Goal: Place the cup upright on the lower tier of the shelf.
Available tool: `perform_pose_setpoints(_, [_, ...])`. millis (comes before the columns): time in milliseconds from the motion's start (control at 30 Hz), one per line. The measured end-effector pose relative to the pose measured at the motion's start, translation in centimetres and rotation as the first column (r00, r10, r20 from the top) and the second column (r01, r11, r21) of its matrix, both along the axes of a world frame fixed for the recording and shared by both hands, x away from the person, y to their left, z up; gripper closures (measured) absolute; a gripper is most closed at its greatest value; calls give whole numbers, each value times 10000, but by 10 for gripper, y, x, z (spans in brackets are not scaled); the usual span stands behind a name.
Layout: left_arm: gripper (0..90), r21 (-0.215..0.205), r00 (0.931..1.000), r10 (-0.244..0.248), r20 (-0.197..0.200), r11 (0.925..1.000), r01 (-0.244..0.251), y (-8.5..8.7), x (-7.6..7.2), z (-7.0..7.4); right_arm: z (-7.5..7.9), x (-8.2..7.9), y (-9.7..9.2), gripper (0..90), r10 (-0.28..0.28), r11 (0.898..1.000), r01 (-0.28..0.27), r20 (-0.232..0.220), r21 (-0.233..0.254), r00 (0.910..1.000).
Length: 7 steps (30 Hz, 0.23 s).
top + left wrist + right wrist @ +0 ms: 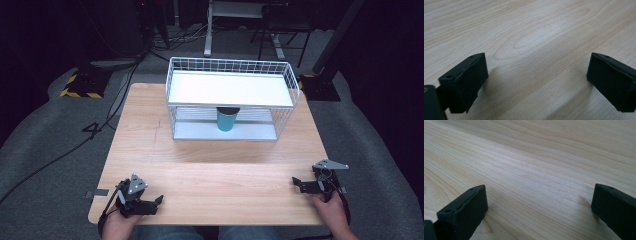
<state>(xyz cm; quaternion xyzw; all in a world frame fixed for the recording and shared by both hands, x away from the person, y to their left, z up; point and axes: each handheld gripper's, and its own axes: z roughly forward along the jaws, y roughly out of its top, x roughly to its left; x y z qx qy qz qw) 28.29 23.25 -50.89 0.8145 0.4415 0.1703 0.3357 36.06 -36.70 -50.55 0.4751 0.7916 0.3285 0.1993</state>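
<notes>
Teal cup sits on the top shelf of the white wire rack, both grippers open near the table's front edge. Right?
Not quite. The high view shows the teal cup on the bottom shelf of the white wire rack, under the top shelf. The left gripper and right gripper are open near the wooden table's front edge.

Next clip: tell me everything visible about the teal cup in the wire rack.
The teal cylindrical cup stands upright on the grey lower shelf of the white wire rack, near the shelf's middle. Its wall looks smooth and matt, maybe plastic or metal. A dark band at the top is its rim or opening, partly hidden by the white upper shelf directly above. Only the lower shelf touches it. Both grippers are far off at the table's near edge.
</notes>
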Motion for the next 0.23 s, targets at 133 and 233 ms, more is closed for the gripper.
perform_pose_setpoints(133, [3,-13,9997,253,-57,9997,-253,-2,1,0,0,0,0,7,1,10000,-1,-3,-4,10000])
perform_pose_setpoints(233, [3,-22,9996,267,-27,9996,-268,-2,0,-1,0,0,0,7,2,10000,-2,-5,-6,10000])
